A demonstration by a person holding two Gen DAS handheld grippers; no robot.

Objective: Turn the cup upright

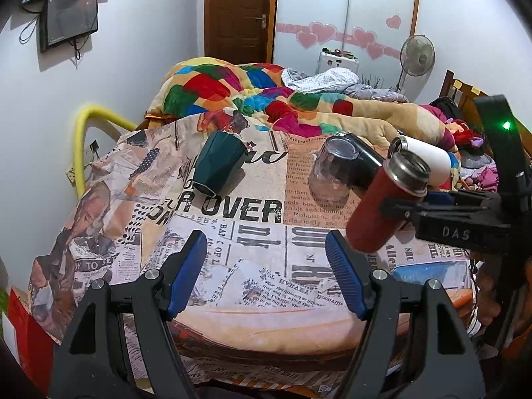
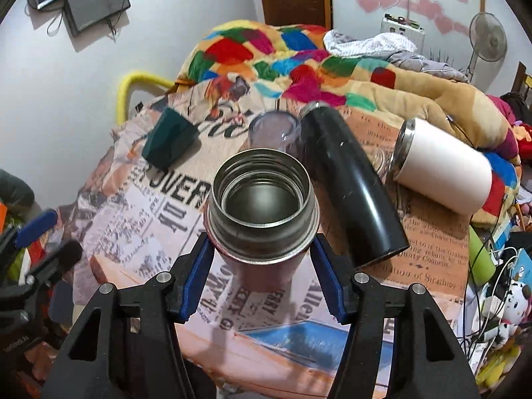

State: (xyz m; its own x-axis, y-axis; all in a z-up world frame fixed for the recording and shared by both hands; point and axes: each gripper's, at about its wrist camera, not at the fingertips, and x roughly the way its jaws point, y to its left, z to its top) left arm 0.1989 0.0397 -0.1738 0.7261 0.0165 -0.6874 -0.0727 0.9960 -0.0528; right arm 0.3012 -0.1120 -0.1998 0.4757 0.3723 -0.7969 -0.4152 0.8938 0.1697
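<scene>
My right gripper [image 2: 261, 249] is shut on a red steel-mouthed cup [image 2: 262, 206] and holds it above the newspaper-print cloth [image 2: 133, 219], open mouth up and tilted. In the left wrist view the red cup [image 1: 382, 206] hangs tilted in the right gripper [image 1: 404, 206] at the right. My left gripper [image 1: 266, 249] is open and empty over the cloth's [image 1: 252, 266] near part. A dark green cup [image 1: 217, 163] lies on its side at the back left. A clear glass [image 1: 331, 169], a black flask [image 2: 349, 179] and a white cup [image 2: 442, 169] also lie on their sides.
A colourful quilt [image 1: 266, 96] is heaped behind the cloth. A yellow tube [image 1: 83, 139] stands at the left edge. Clutter, cables and toys [image 2: 498, 299] fill the right side. A fan [image 1: 417, 55] and a door [image 1: 239, 13] stand at the back.
</scene>
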